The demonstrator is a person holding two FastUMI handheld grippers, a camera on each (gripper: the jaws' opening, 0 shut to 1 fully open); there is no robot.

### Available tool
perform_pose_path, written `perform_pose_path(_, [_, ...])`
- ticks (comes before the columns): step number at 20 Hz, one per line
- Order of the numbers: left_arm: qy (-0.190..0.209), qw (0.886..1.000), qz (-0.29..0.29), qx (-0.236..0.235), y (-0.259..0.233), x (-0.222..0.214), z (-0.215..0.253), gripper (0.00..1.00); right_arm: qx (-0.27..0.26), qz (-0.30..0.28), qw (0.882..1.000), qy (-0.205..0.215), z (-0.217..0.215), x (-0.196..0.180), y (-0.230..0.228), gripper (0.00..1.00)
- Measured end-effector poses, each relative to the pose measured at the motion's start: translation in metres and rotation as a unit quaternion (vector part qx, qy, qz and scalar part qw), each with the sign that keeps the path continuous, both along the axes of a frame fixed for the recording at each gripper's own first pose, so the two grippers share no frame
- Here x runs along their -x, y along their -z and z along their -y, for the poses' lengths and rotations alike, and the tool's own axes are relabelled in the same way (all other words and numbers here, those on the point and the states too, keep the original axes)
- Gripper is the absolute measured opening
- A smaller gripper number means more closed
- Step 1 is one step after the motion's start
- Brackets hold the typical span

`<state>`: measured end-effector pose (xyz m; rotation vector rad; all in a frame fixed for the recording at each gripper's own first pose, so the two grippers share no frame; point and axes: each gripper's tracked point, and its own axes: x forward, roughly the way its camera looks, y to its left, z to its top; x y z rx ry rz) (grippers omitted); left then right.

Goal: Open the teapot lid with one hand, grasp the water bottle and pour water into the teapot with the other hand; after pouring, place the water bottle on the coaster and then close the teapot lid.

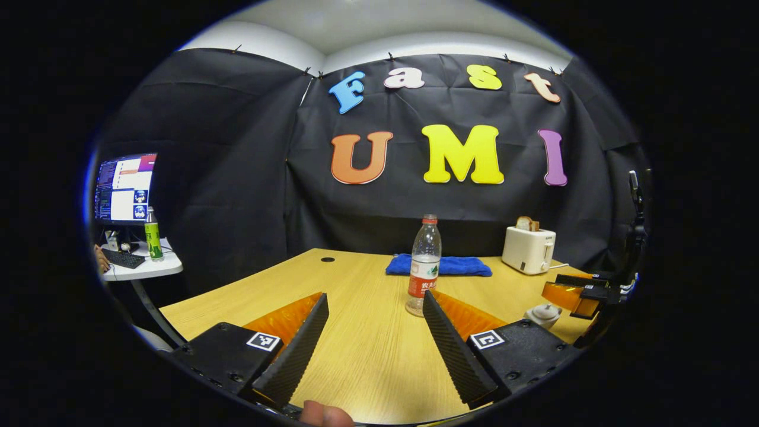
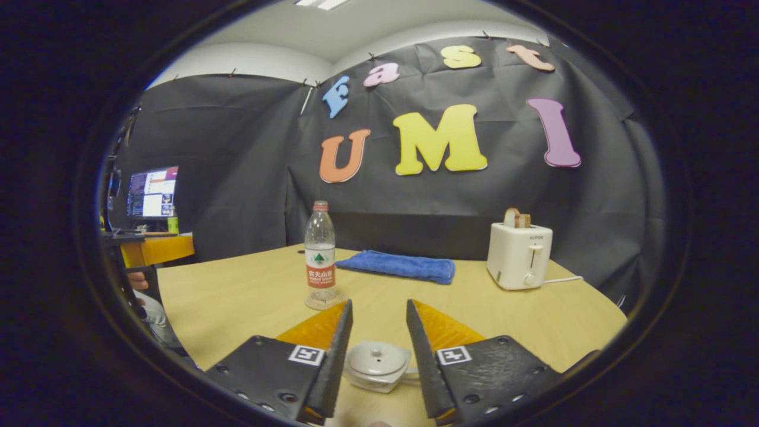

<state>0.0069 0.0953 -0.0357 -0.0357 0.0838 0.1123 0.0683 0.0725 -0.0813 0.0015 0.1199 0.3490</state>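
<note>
A clear water bottle (image 1: 424,267) with a red cap and red label stands upright mid-table; in the right gripper view the bottle (image 2: 320,255) rests on a thin round coaster (image 2: 313,306). A small white teapot (image 2: 377,365), lid on, sits low between the fingers of my right gripper (image 2: 379,303), which is open and not touching it. My left gripper (image 1: 375,295) is open and empty, the bottle just beyond its right fingertip. From the left gripper view the teapot (image 1: 544,314) is at the right, with the right gripper (image 1: 578,293) over it.
A folded blue towel (image 1: 439,265) lies behind the bottle. A white toaster (image 2: 519,256) holding bread stands back right, its cord trailing right. Left of the wooden table (image 1: 356,284), a side desk (image 1: 142,270) carries a monitor, a keyboard and a green bottle.
</note>
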Motion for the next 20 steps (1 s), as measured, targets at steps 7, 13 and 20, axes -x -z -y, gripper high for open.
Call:
perform_pose_path(7, [0.047, 0.998, 0.031, -0.022, -0.046, -0.01, 0.062, 1.0, 0.001, 0.034, 0.995, 0.09, 0.053, 0.021, -0.05, 0.97])
perform_pose_path(13, [0.081, 0.995, 0.051, -0.02, -0.073, -0.005, 0.113, 1.0, 0.033, 0.093, 0.984, 0.145, 0.089, 0.066, -0.106, 0.96])
perform_pose_path(20, [0.07, 0.994, 0.081, -0.023, -0.084, 0.011, 0.116, 1.0, 0.024, 0.076, 0.985, 0.152, 0.091, 0.091, -0.097, 0.97])
